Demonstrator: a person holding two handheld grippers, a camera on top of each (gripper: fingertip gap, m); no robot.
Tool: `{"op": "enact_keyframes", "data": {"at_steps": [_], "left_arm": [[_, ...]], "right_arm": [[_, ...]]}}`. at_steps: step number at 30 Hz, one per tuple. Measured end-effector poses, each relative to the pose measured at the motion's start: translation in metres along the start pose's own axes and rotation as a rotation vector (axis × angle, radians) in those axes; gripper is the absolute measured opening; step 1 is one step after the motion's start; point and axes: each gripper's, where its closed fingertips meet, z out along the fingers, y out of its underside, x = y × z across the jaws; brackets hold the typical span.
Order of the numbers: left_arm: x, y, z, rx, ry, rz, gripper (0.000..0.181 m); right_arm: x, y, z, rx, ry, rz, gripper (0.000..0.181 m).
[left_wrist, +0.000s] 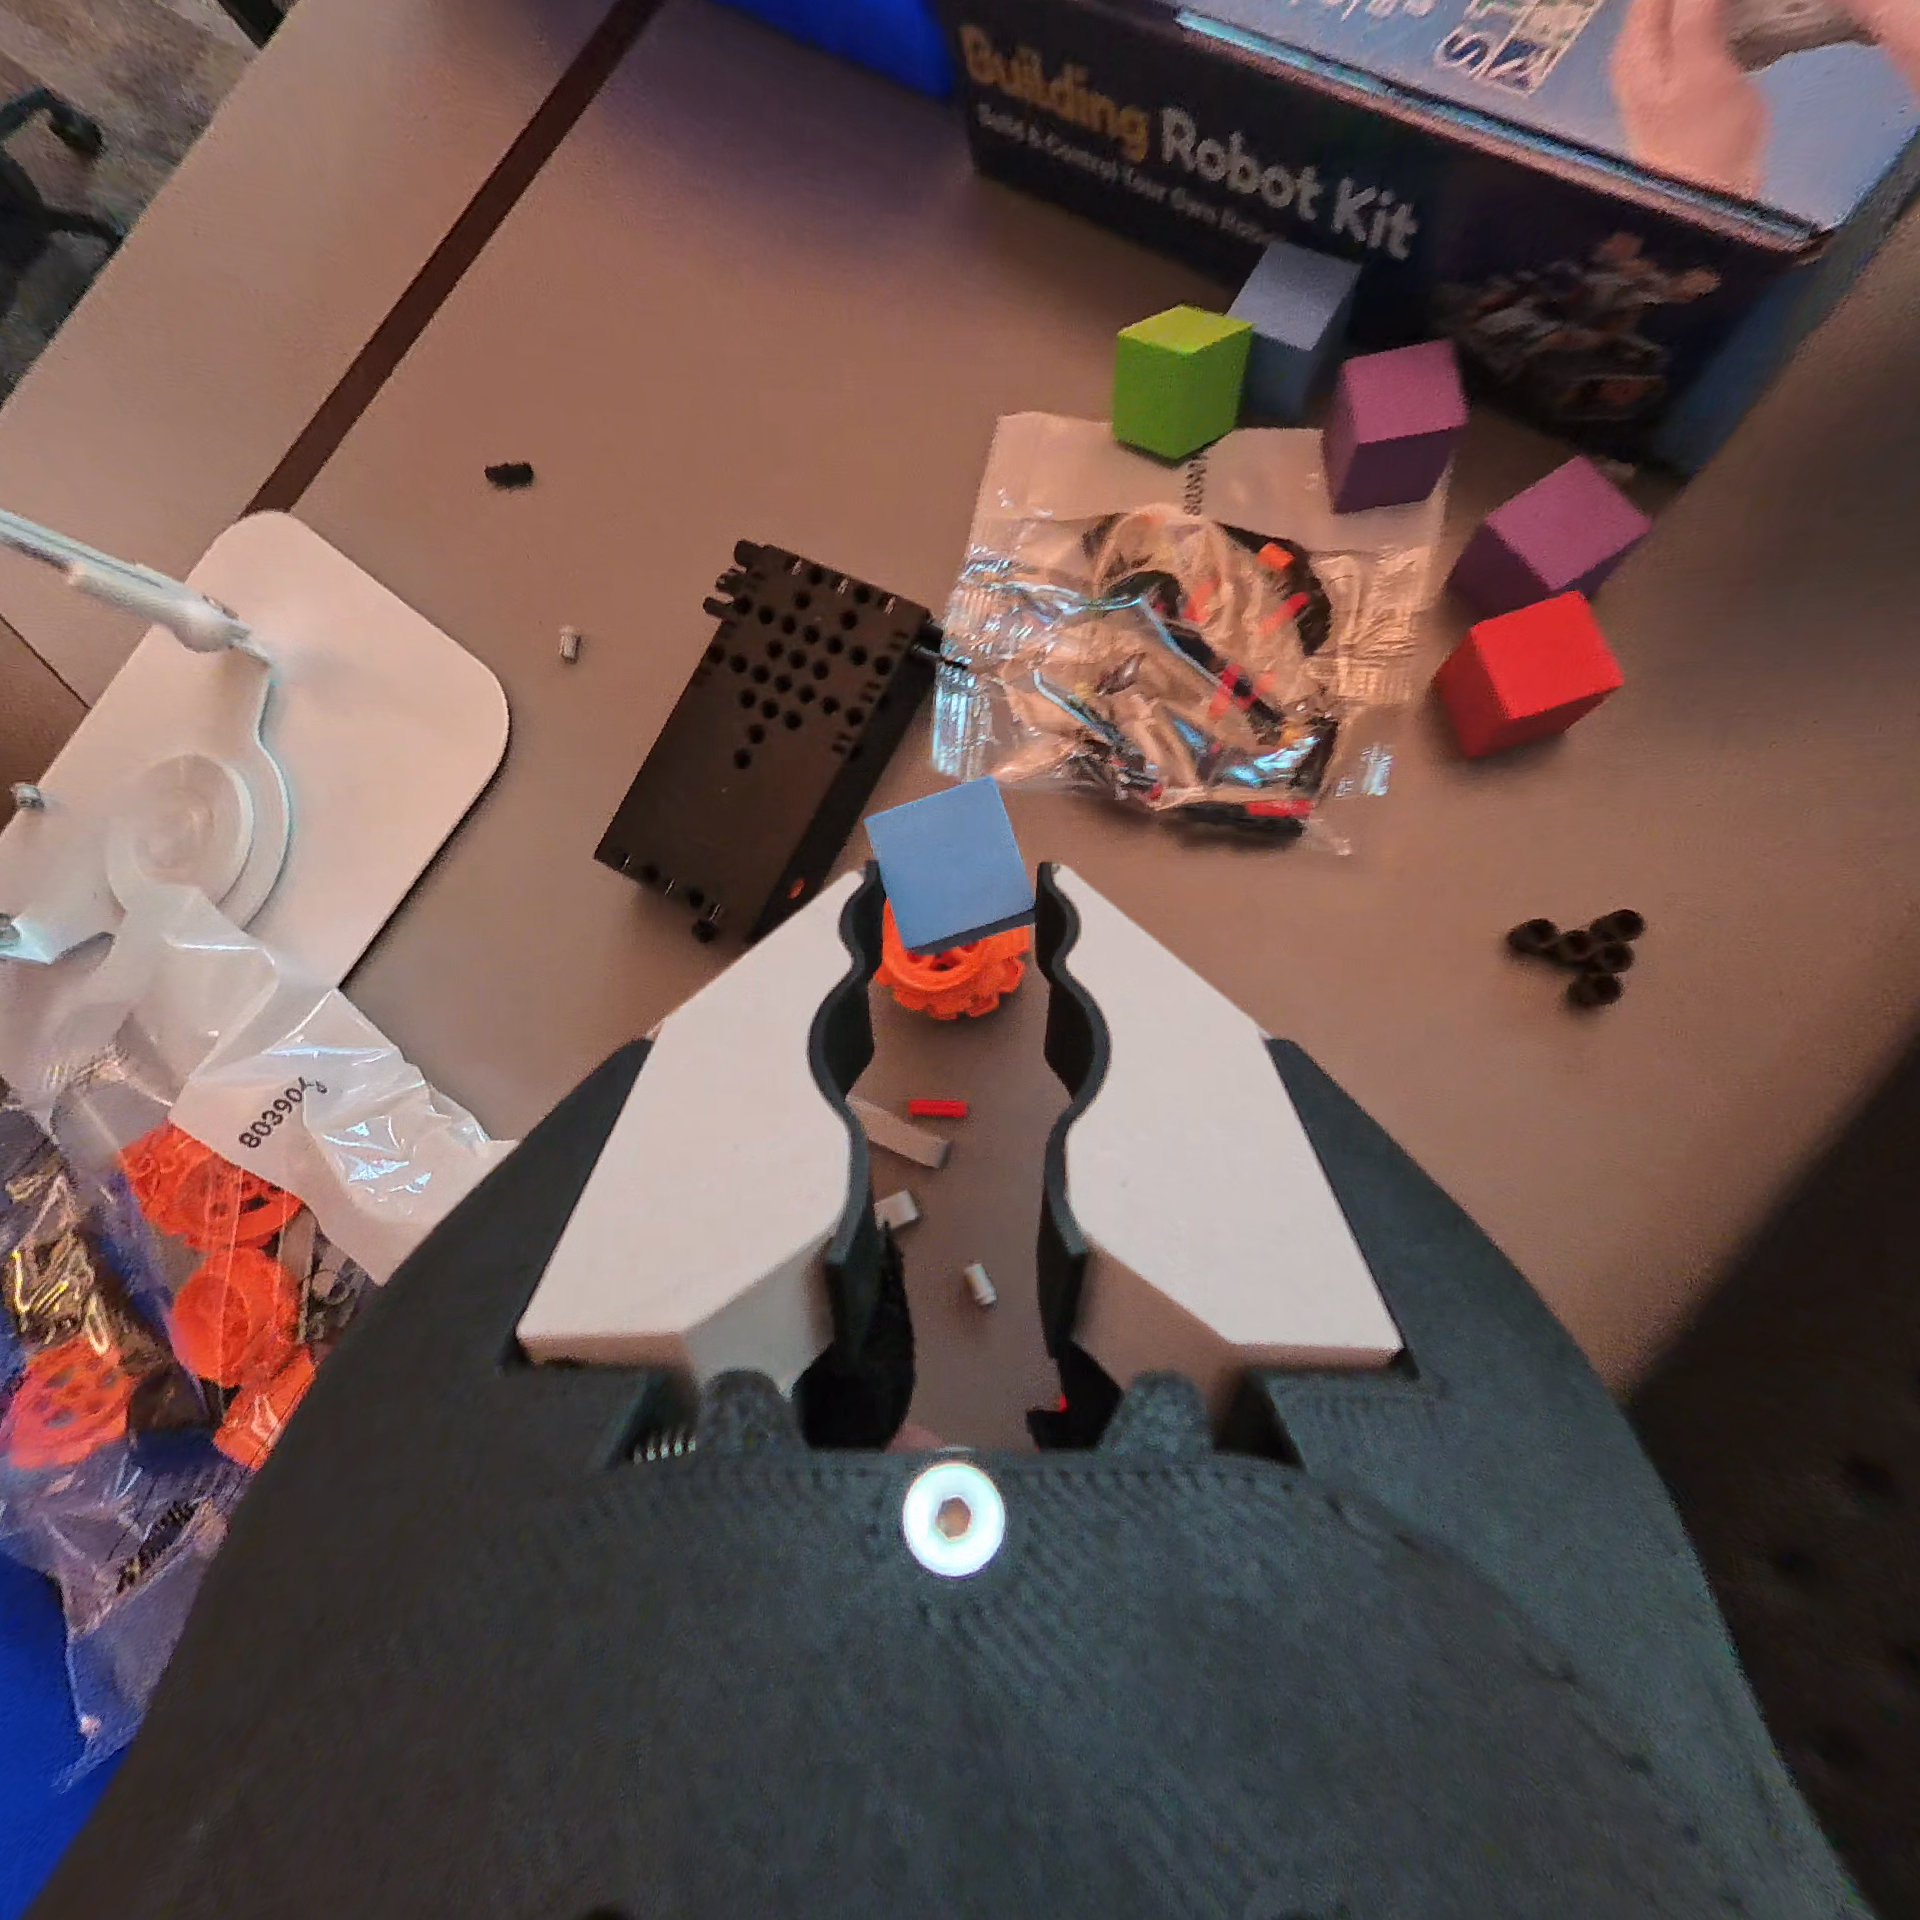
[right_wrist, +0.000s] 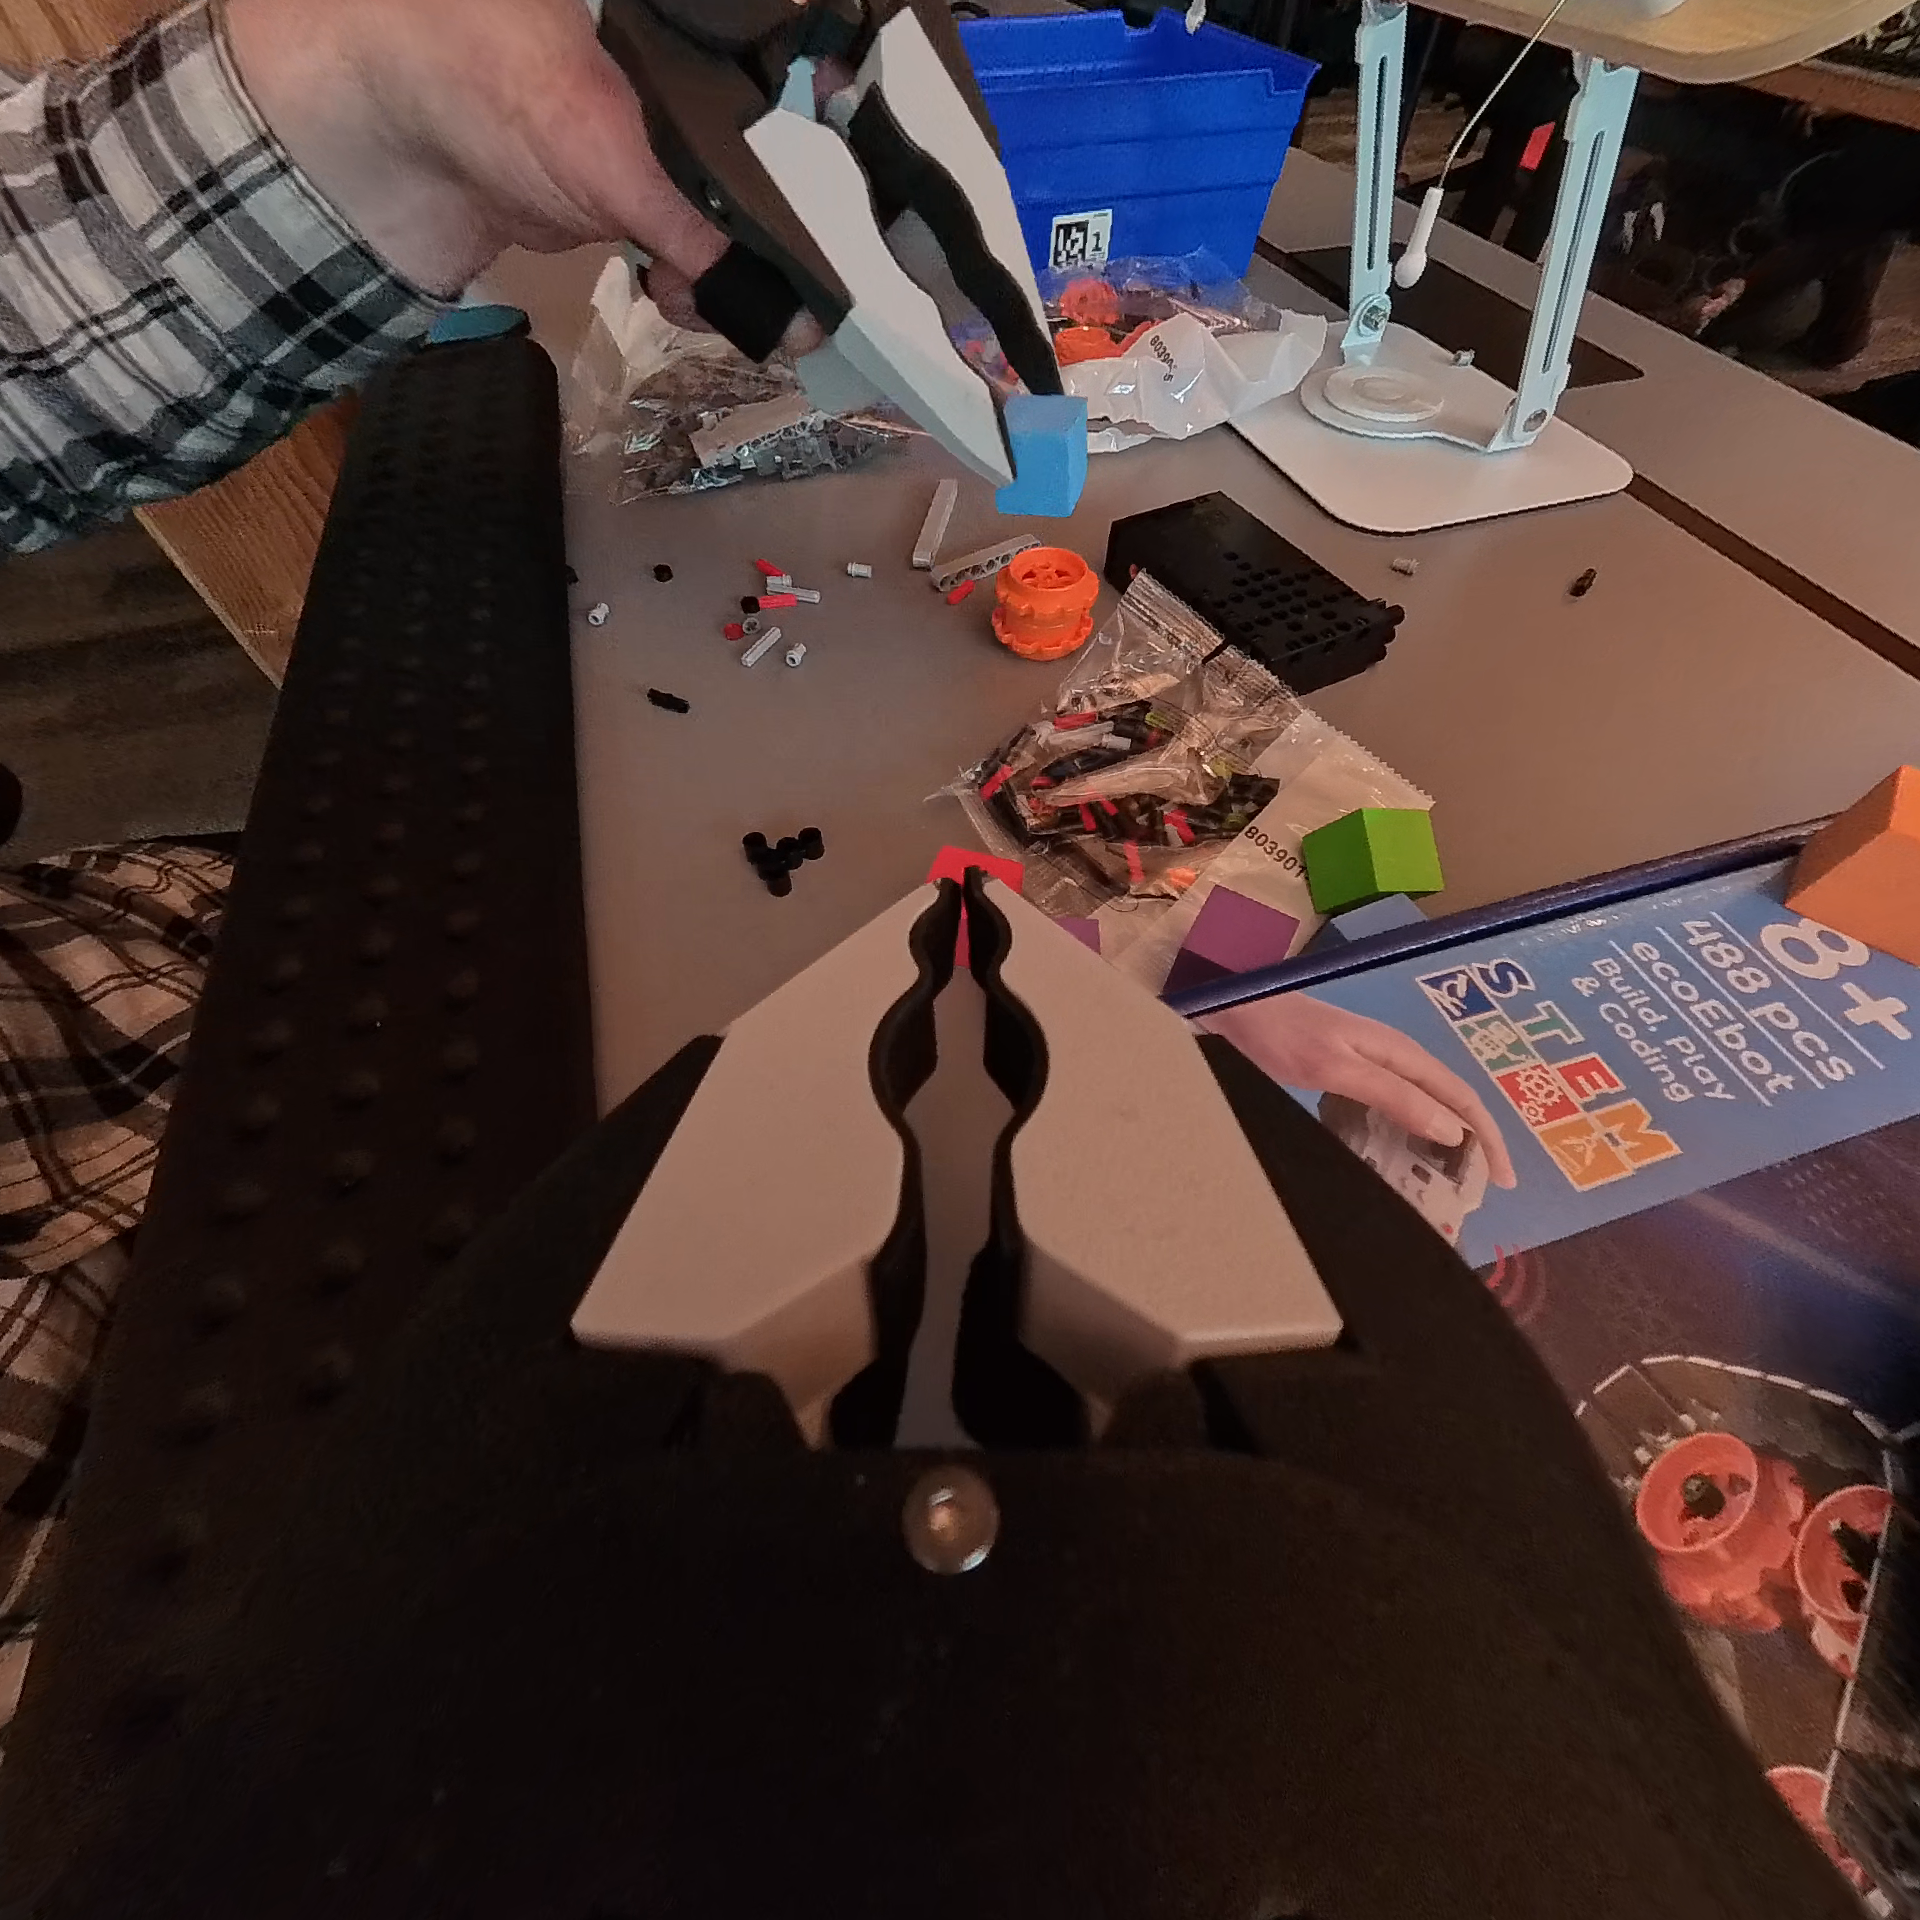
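Note:
My left gripper (left_wrist: 951, 883) is shut on a blue foam cube (left_wrist: 948, 871) and holds it above the grey table, just over an orange wheel (left_wrist: 951, 977). The right wrist view shows this gripper (right_wrist: 1029, 431) in a person's hand, with the blue cube (right_wrist: 1044, 462) at its tips and the orange wheel (right_wrist: 1042, 603) below. My right gripper (right_wrist: 961, 899) is shut and empty, raised over the table. A red cube (right_wrist: 975, 868) shows just beyond its tips and also lies in the left wrist view (left_wrist: 1527, 670).
A black perforated block (left_wrist: 769, 727), a clear bag of small parts (left_wrist: 1164, 665), green (left_wrist: 1179, 379) and purple (left_wrist: 1397, 421) cubes and a printed kit box (left_wrist: 1455, 156) lie ahead. A white stand base (left_wrist: 312, 675) is left. A blue bin (right_wrist: 1132, 135) stands far back. My hands' fingertips stand some 20 cm from each other.

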Motion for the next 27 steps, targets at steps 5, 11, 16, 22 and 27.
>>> {"op": "enact_keyframes", "data": {"at_steps": [5, 11, 16, 22, 27], "left_arm": [[-0.007, 0.016, 0.016, -0.056, -0.007, -0.003, 0.028], [-0.007, 0.022, 0.023, -0.080, 0.008, -0.009, 0.028], [-0.008, 0.024, 0.026, -0.093, 0.005, -0.005, 0.033], [-0.008, 0.008, 0.007, -0.038, -0.064, 0.027, 0.050], [0.075, -0.027, 0.010, 0.018, 0.067, 0.177, 0.053]], "right_arm": [[0.000, 0.000, 0.000, -0.001, 0.000, 0.001, 0.000], [-0.001, 0.000, 0.000, -0.001, -0.003, 0.000, 0.000], [-0.001, 0.000, 0.000, 0.000, -0.003, 0.000, 0.000], [0.000, 0.000, 0.000, 0.002, -0.003, 0.001, 0.000], [0.000, 0.000, 0.000, 0.001, -0.003, 0.001, 0.000]]}}
